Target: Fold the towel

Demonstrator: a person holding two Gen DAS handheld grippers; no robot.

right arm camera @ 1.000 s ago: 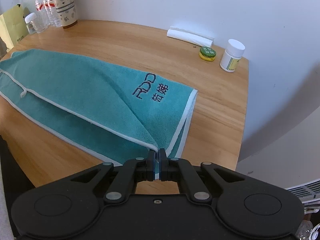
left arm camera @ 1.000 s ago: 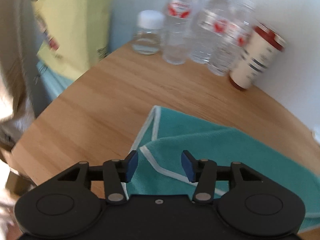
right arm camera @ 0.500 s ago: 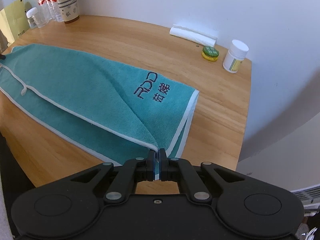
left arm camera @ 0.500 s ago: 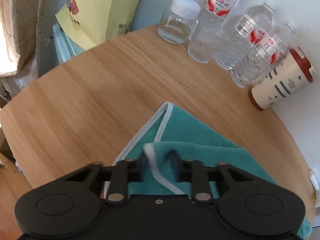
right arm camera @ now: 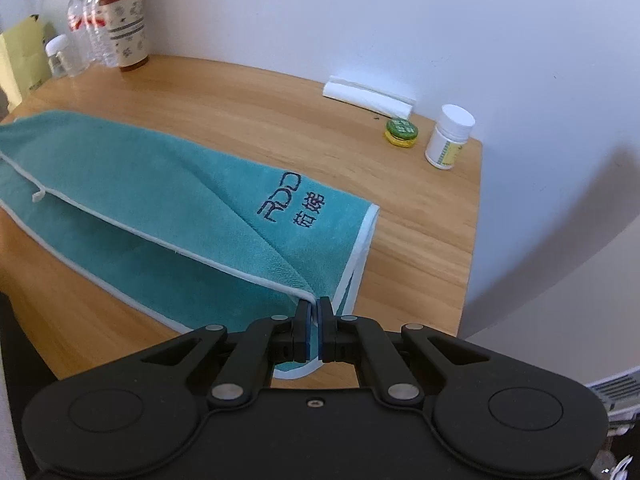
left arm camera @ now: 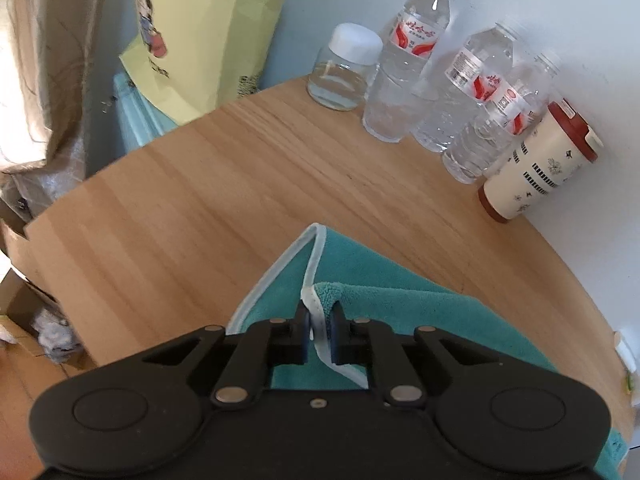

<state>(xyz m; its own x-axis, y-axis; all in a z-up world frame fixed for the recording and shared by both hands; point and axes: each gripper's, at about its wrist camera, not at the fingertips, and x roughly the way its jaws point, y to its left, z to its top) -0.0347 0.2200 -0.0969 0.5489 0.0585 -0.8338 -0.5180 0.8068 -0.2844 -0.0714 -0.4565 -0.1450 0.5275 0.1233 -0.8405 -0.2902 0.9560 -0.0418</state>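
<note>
Wooden table, teal towel corners pinched, seemingly firmly, by 2 grippers

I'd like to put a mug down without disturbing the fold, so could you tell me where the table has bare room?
Bare wood lies between the teal towel and the back wall, bordered by the white folded cloth. More lies left of the towel's corner, before the glass jar. It is crowded at the water bottles and the paper cup, and near the pill bottle.

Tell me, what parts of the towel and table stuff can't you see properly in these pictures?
- Left wrist view: the towel near part is hidden behind the left claw.
- Right wrist view: the towel's left end is cut off by the picture edge.
- Right wrist view: the pill bottle label is too small to read.
</note>
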